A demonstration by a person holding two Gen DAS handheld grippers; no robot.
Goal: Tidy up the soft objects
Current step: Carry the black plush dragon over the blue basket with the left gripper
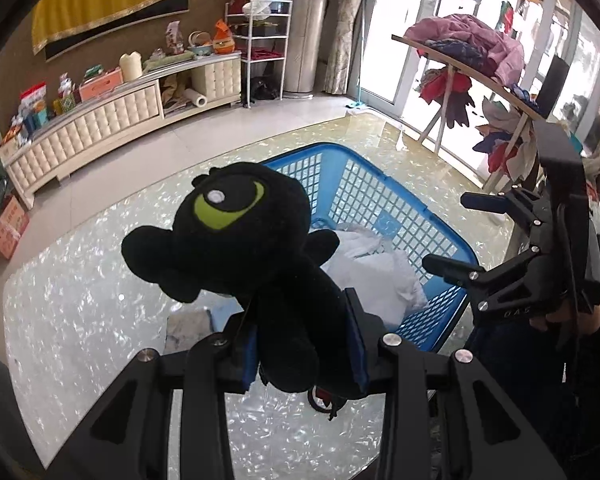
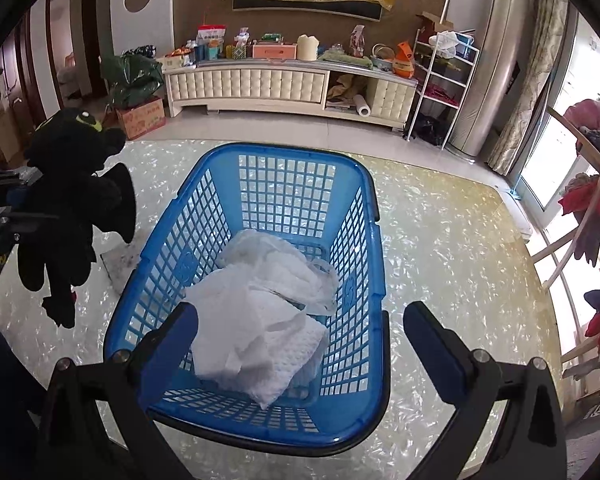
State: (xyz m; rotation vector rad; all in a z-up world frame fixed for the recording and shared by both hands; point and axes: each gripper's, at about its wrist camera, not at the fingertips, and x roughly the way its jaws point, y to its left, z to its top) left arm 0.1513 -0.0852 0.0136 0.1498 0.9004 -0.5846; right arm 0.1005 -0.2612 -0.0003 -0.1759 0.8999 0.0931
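Observation:
A black plush dragon with a green eye is clamped by its body in my left gripper, lifted above the shiny table. In the right wrist view the same plush dragon hangs at the far left, beside the basket. A blue plastic basket sits on the table and holds a crumpled white cloth. My right gripper hovers open over the basket's near end, nothing between its blue pads. That right gripper also shows at the right of the left wrist view, past the blue basket.
The pearly glass table extends around the basket. A wooden rack with piled clothes stands to the right. A low cream cabinet with clutter lines the far wall. A cardboard box sits on the floor.

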